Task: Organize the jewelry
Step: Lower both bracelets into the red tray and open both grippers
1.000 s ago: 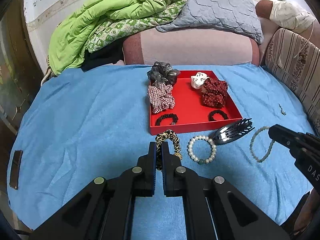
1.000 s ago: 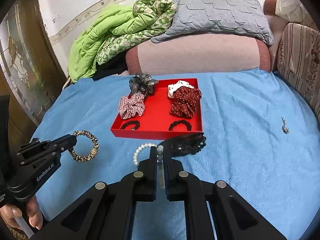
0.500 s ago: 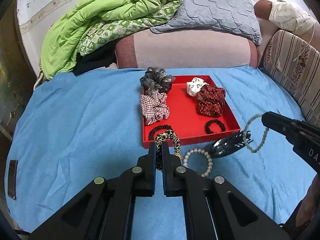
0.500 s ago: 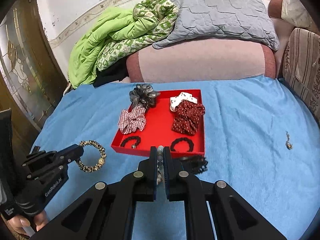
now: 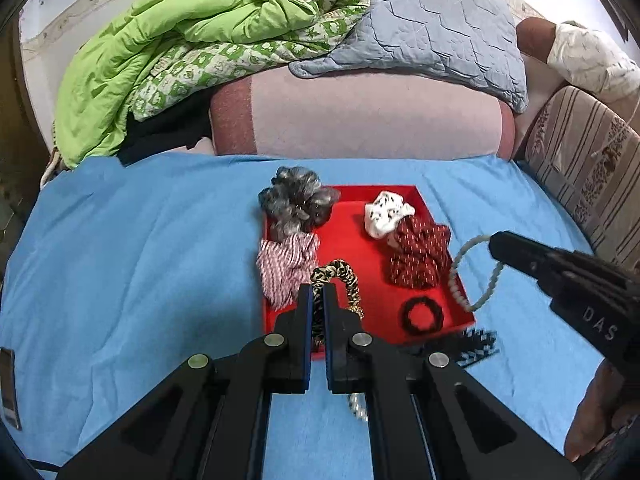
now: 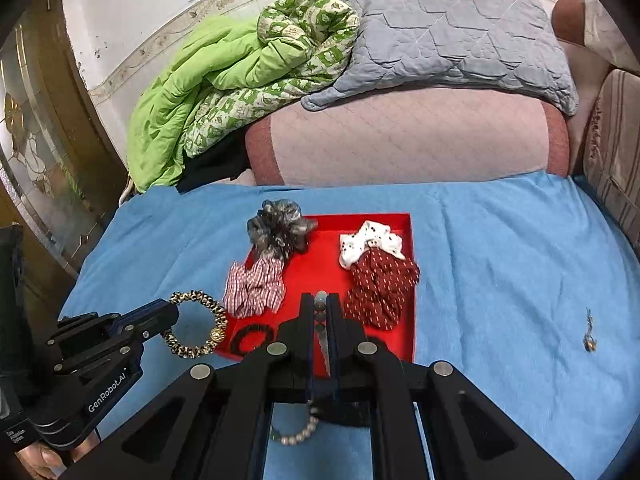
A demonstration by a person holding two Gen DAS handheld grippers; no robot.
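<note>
Readable text: "GenRobot.AI" on the body of the left gripper [image 6: 170,316] as seen from the right wrist view, and "DAS" on the side of the right gripper [image 5: 496,246] as seen from the left wrist view; any further letters are cut off.

Left gripper – jaws clamped on the leopard-print bracelet [image 5: 340,280], which has a gold bead on it. From its own camera the loop sticks up past the fingertips over the near-left part of the red tray [image 5: 360,236]. From the right wrist view the same bracelet [image 6: 196,324] hangs just left of the tray's near-left corner, close to the black hair tie [image 6: 252,338] inside.

Right gripper – jaws shut on the pale green bead bracelet [image 5: 476,268]; the loop dangles at the tray's right wall. In its own view the beads sit pinched between the fingers [image 6: 320,308], over the tray's near half.

In the tray: grey scrunchie [image 5: 296,204], red-and-white checked scrunchie [image 5: 286,268], white patterned scrunchie [image 5: 386,214], dark red dotted scrunchie [image 5: 420,256], second black hair tie [image 5: 422,314].

Still on the blue cover [image 5: 140,260], near side of the tray: pearl bracelet [image 6: 296,434] and a dark hair clip [image 5: 476,346], both partly hidden by the grippers. A small metal piece [image 6: 589,330] lies well to the right – too blurred to identify.
</note>
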